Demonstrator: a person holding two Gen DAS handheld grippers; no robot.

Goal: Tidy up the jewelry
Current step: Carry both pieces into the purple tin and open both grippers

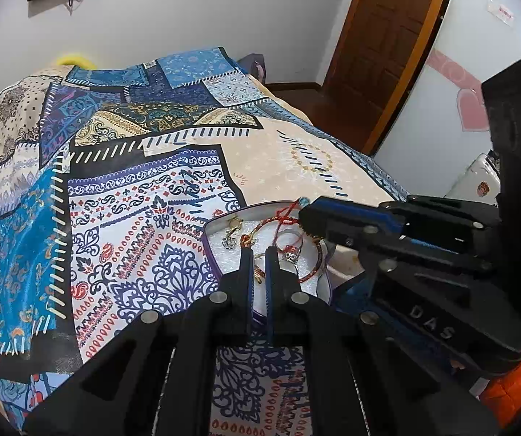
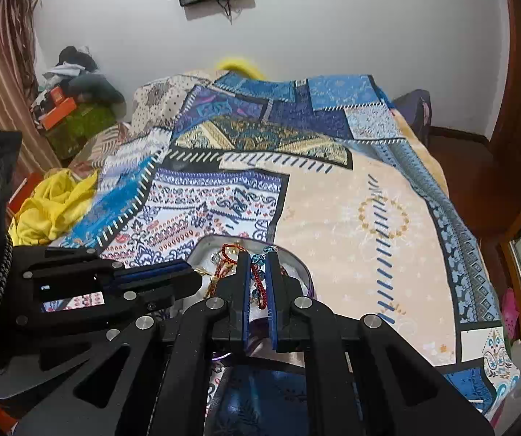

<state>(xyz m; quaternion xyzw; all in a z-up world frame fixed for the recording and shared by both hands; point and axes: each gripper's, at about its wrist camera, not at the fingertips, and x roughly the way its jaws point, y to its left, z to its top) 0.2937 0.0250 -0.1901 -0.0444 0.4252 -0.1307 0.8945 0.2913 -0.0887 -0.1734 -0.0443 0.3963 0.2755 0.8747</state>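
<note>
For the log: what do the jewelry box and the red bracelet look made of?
The box looks like metal: its rim is thin, grey and shiny, though coated plastic is possible. Its white padding looks like foam. The red bracelet looks like braided cord with glassy blue beads.

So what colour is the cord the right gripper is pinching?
Red, with blue beads near the top; the cord shows best in the right wrist view.

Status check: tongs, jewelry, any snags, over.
Right tongs shut on red beaded cord. Left tongs nearly closed over gold ring in tin. Pieces tangled together, over.
</note>
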